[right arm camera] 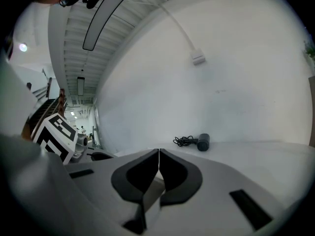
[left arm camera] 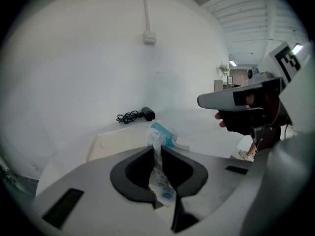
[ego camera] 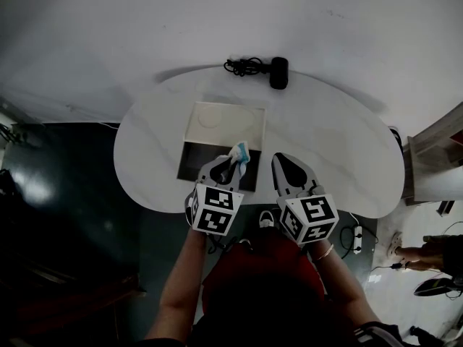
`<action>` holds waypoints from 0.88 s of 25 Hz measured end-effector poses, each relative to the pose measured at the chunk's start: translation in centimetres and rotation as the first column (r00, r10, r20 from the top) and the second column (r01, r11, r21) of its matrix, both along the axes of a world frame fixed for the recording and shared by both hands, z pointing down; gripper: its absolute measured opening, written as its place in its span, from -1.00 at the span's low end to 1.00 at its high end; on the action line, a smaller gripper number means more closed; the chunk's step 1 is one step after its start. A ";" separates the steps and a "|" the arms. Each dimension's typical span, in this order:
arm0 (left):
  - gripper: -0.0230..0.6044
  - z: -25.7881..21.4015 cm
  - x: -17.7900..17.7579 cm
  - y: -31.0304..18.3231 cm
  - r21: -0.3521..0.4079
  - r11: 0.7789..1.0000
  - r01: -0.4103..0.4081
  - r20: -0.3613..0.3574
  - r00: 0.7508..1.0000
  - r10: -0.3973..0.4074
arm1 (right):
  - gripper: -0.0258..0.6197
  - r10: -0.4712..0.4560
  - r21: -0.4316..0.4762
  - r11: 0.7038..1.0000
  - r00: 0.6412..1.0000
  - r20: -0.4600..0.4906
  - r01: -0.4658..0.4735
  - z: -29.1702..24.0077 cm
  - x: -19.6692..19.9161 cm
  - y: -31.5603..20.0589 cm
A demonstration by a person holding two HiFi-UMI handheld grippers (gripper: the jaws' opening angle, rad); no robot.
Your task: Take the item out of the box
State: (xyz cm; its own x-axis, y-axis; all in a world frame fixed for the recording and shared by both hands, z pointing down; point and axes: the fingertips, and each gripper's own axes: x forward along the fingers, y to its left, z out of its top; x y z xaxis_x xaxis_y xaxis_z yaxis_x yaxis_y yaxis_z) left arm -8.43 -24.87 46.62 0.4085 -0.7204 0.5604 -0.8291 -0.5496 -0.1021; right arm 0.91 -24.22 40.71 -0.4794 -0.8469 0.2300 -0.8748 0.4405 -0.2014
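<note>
Holding: left hand-held gripper (ego camera: 230, 166) is closed narrow on a blue-and-white packet (ego camera: 239, 153). The left gripper view shows the pads clamped on its crinkled middle, with the top end standing free past the jaws.
Item position: the packet is in the air over the near right part of the box (ego camera: 199, 132), not on the tabletop (ego camera: 325, 136). Can't tell from above whether it has cleared the rim.
Right side: right hand-held gripper (ego camera: 288, 170) has its jaws pressed together with nothing between them, and hovers just beside the box's right edge.
Risk 1: slip. The film is thin and slick and the pinch area is small, so a quick swing could pull it free and drop it back in the box.
Risk 2: snag. The floppy free end may catch the rim on a low sideways exit. The box looks light, nothing pins it down, and it would likely drag along.
Risk 3: clash. The two grippers are near each other, so carrying the packet right runs it into the right one.
Box contents: the far half is pale with a round recess and looks empty. The near half is dark and partly covered by the left gripper, with no other item visible.
Other: a black device (ego camera: 279, 71) with a coiled cable (ego camera: 242, 66) sits at the far edge, well apart from the work.
</note>
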 end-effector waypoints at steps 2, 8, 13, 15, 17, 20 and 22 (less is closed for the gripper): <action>-0.73 -0.7 -0.2 0.2 0.023 1.000 0.015 -0.024 1.000 -0.015 | -0.87 -0.003 0.010 1.000 1.000 0.004 0.003 -0.3 -0.2 0.3; -0.73 -3.0 -0.7 1.3 0.091 0.995 0.047 -0.072 0.997 -0.040 | -0.87 -0.014 0.034 0.999 1.000 0.013 0.013 -1.3 -0.7 1.3; -0.73 -4.2 -0.9 2.3 0.123 0.990 0.070 -0.115 0.992 -0.056 | -0.87 -0.017 0.049 0.999 1.000 0.018 0.016 -1.8 -1.0 2.1; -0.73 -4.6 -1.2 2.6 0.126 0.989 0.082 -0.147 0.987 -0.063 | -0.87 -0.019 0.052 0.998 1.000 0.017 0.018 -1.8 -1.2 2.4; -0.73 -5.1 -1.6 3.0 0.129 0.987 0.097 -0.180 0.981 -0.073 | -0.87 -0.019 0.054 0.998 1.000 0.015 0.018 -1.9 -1.3 2.7; -0.73 -5.9 -2.0 3.8 0.140 0.984 0.112 -0.212 0.974 -0.081 | -0.87 -0.017 0.057 0.998 1.000 0.014 0.016 -1.9 -1.4 3.3; -0.73 -6.4 -2.3 4.2 0.150 0.981 0.125 -0.229 0.969 -0.089 | -0.87 -0.016 0.058 0.998 1.000 0.015 0.015 -2.0 -1.4 3.6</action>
